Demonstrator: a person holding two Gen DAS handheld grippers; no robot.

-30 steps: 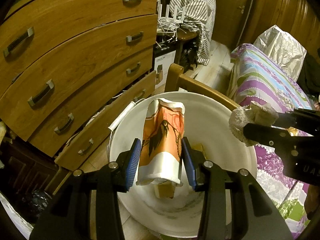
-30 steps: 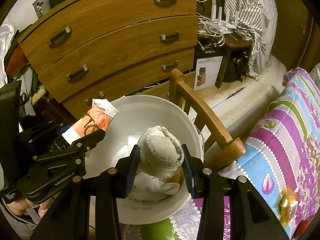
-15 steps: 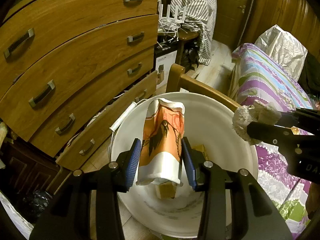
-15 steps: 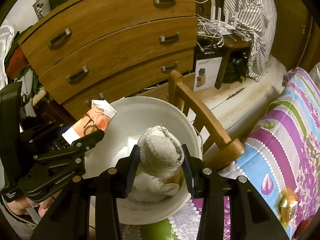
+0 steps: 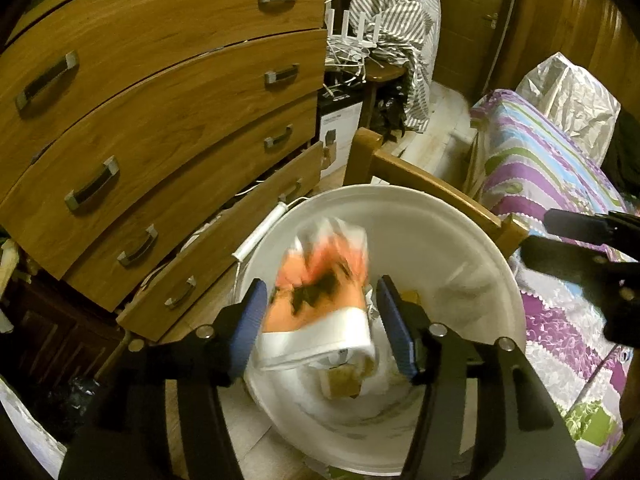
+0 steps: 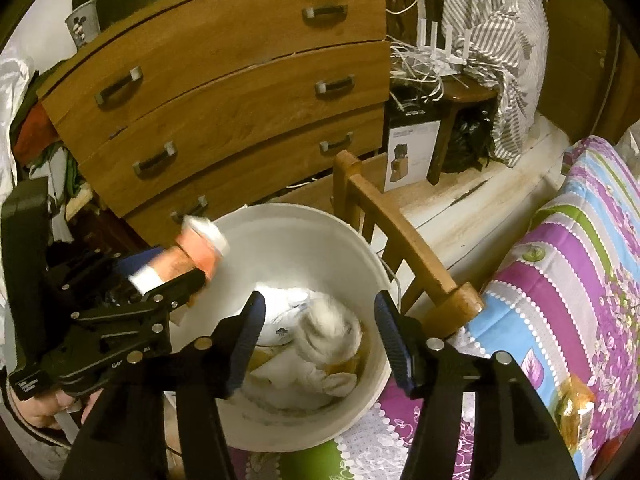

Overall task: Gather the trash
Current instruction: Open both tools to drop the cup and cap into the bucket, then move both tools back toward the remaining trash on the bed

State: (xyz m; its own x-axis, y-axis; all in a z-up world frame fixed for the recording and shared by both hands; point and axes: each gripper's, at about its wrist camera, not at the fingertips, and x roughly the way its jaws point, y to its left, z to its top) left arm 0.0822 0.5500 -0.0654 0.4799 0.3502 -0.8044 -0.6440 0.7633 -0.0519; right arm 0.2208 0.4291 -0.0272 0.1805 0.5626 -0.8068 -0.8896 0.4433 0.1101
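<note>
Over the white bucket, both grippers' jaws have just been opening – orange paper cup and grey wad drop free, nothing gripped.

The bucket is plain white. Over it, the crumpled cup shows orange with a black drawing and a white band. Inside the bucket lies a greyish-white wad. Behind the bucket, the dresser is warm brown wood grain with grey handles. Right of the bucket, the bedspread carries purple, blue, green and white stripes with flowers.
</note>
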